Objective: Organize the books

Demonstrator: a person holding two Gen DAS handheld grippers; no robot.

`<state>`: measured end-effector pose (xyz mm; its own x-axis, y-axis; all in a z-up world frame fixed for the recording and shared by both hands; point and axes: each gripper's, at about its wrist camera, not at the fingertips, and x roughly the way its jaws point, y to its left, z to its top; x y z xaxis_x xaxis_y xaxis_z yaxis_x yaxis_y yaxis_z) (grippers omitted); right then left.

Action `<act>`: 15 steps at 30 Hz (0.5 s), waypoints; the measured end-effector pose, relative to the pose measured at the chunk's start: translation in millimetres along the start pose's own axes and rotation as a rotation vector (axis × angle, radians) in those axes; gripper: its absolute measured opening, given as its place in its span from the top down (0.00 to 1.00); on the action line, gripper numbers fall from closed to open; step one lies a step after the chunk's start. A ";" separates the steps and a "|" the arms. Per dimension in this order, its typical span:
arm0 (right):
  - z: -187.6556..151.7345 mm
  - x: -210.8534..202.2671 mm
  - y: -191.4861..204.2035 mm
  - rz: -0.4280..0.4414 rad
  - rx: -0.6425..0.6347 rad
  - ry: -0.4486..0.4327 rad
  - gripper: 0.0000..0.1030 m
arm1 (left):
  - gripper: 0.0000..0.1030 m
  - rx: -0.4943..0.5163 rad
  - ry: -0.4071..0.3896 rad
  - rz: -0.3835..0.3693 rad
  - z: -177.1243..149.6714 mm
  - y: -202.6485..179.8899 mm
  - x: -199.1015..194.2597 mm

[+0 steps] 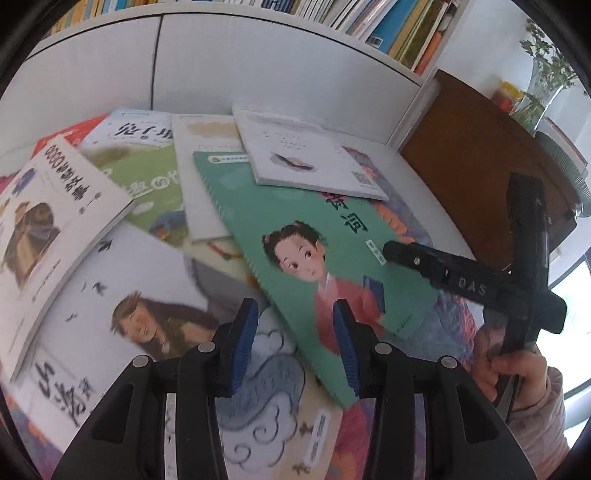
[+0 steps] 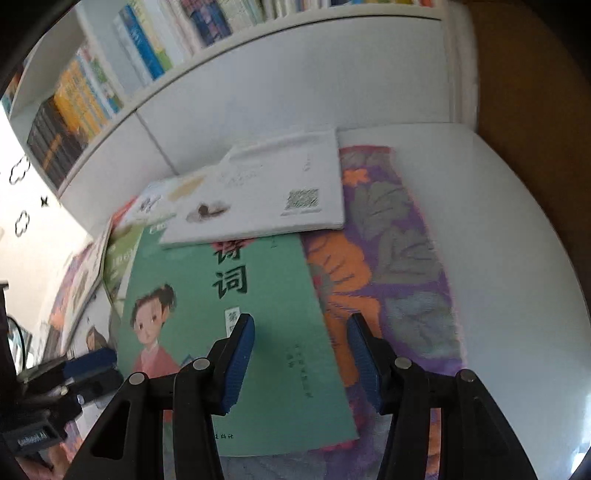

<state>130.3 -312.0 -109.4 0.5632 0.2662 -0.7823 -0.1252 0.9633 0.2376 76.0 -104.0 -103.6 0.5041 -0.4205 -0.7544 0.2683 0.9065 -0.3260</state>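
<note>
Right now my left gripper (image 1: 295, 343) hangs low over the pile, jaws spread and empty, pointing at the lower corner of the green book (image 1: 317, 266). My right gripper (image 2: 301, 360) is spread too, holding nothing, straddling that same green book's right edge where it meets the flowered cloth (image 2: 399, 258). From the left wrist I see the right gripper reaching in sideways, gripped by a hand (image 1: 513, 373) in a pale sleeve. I count seven loose books scattered and overlapping on the white table (image 2: 498, 221); a small white book (image 1: 306, 151) lies on the green one's top. One shelf (image 1: 277, 33) behind carries a row of upright books, too many to count.
</note>
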 end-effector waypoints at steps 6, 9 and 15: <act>-4.4 -5.2 3.3 0.091 0.013 0.056 0.47 | 0.60 0.082 0.023 0.070 1.0 -13.3 1.2; -11.8 -9.2 1.2 0.145 0.049 0.081 0.47 | 0.60 0.078 0.045 0.064 -5.5 -8.9 -8.5; -46.7 -29.0 19.9 0.192 0.047 0.134 0.47 | 0.60 0.083 0.088 0.044 -39.0 2.9 -39.2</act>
<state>73.4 -298.9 -108.9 0.4190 0.4496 -0.7888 -0.1792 0.8926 0.4136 25.0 -83.4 -97.1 0.4440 -0.3722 -0.8150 0.3166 0.9161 -0.2459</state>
